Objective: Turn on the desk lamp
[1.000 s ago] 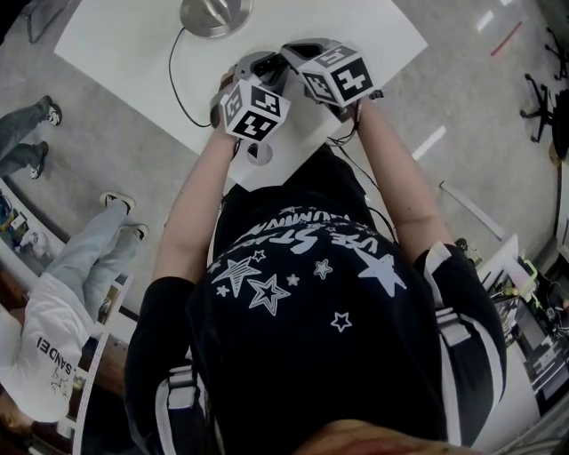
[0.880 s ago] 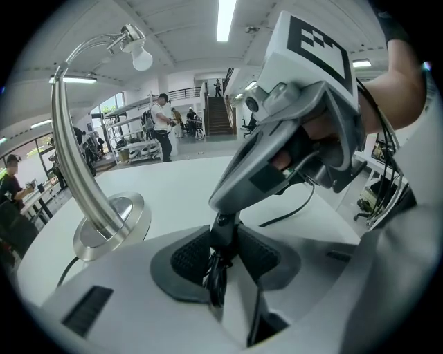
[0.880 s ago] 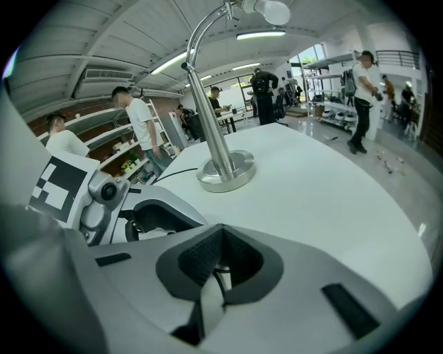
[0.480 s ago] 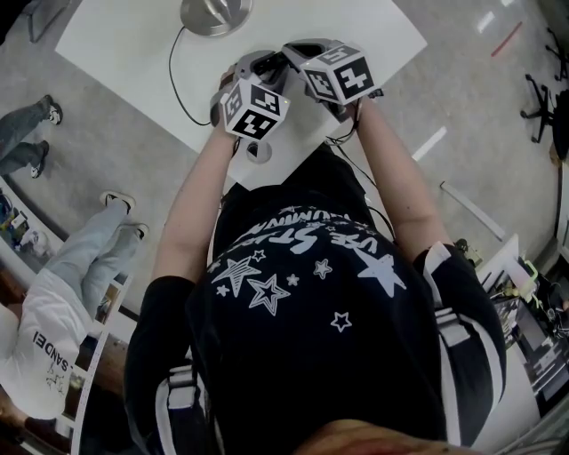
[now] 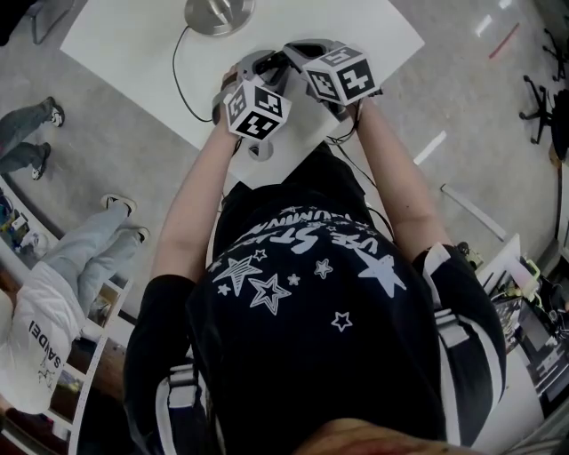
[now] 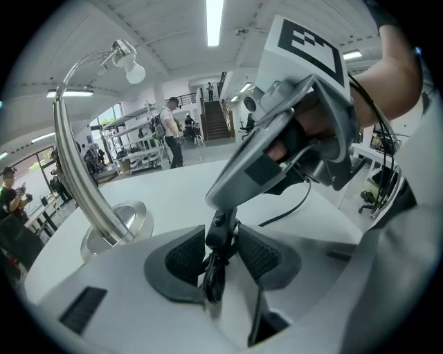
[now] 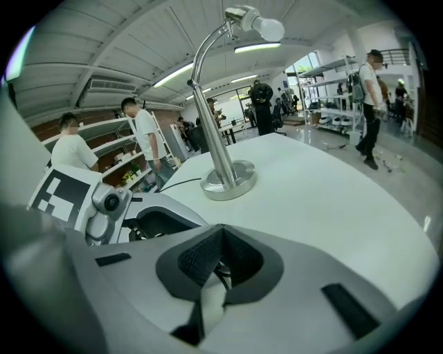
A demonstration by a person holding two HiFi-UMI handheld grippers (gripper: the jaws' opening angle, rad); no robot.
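Observation:
The chrome desk lamp [image 7: 228, 181] stands at the far side of the white table [image 5: 356, 27], its base [image 5: 218, 13] and arched neck [image 6: 73, 159] in view. Its bulb [image 7: 266, 29] shows no glow. A black cord [image 5: 175, 80] runs from the base to the near edge. There both grippers meet. My left gripper [image 6: 216, 252] has its black pads [image 6: 183, 256] pressed on a black switch piece of the cord [image 6: 213, 276]. My right gripper [image 6: 221, 225] comes down from the upper right with its tips together, right between the left pads. In the right gripper view its tips [image 7: 221, 238] meet, with cord behind them.
A bystander in a white shirt [image 5: 40, 347] stands at the left, close to the table's corner; another person's legs [image 5: 22, 133] show further off. More people and shelves [image 7: 145, 145] ring the room. An office chair [image 5: 542, 98] stands at the right.

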